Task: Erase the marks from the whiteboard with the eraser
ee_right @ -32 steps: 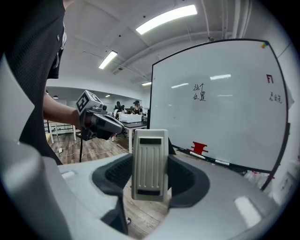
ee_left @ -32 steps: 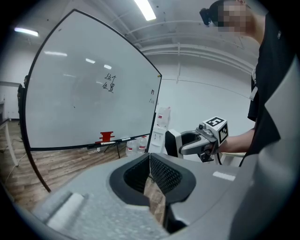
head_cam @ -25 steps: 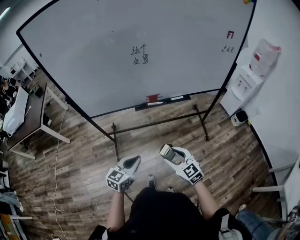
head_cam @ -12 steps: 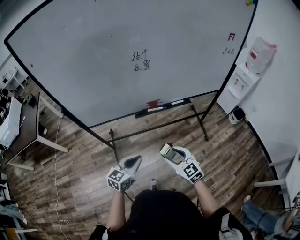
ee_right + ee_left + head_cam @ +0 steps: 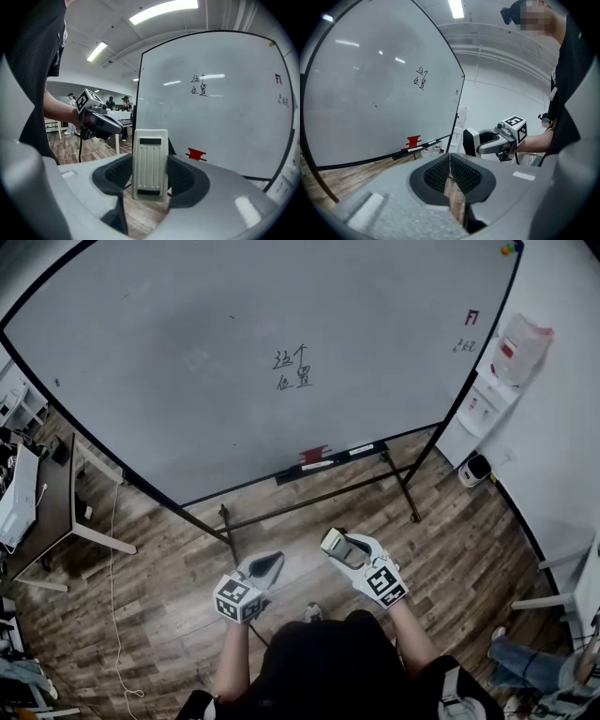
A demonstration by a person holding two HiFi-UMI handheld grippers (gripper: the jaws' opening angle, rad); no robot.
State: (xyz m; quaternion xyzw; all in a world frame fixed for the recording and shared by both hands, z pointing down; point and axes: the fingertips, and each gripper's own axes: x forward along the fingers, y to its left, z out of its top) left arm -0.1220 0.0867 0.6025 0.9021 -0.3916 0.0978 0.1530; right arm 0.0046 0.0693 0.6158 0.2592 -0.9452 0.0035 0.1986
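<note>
Wooden desk [image 5: 52,507]: far left of the head view, closer to the frame's edge than a second ago.
Left gripper [image 5: 270,561]: held low above the plank floor [image 5: 169,587], in the same spot of the head view as before; its own view shows the jaws pressed together with nothing between them.
Whiteboard [image 5: 187,352]: upright on a black-framed stand, filling more of the head view than a second ago; its lower rail has slid down the frame.
Handwriting [image 5: 293,369]: a small dark cluster near the board's middle, unerased, lower and slightly further right in the frame than earlier.
Tray [image 5: 330,461]: along the bottom rail, carrying a red object [image 5: 313,455] and markers.
Right gripper [image 5: 330,542]: level with the left one, unmoved in the frame; jaws pinching the eraser from both sides.
Eraser [image 5: 150,161]: pale rectangular block, ribbed lengthwise, with a dark slot at each end; upright between the pads, well apart from the board.
Red marks [image 5: 472,318]: near the board's right edge, small scribbles just below them.
</note>
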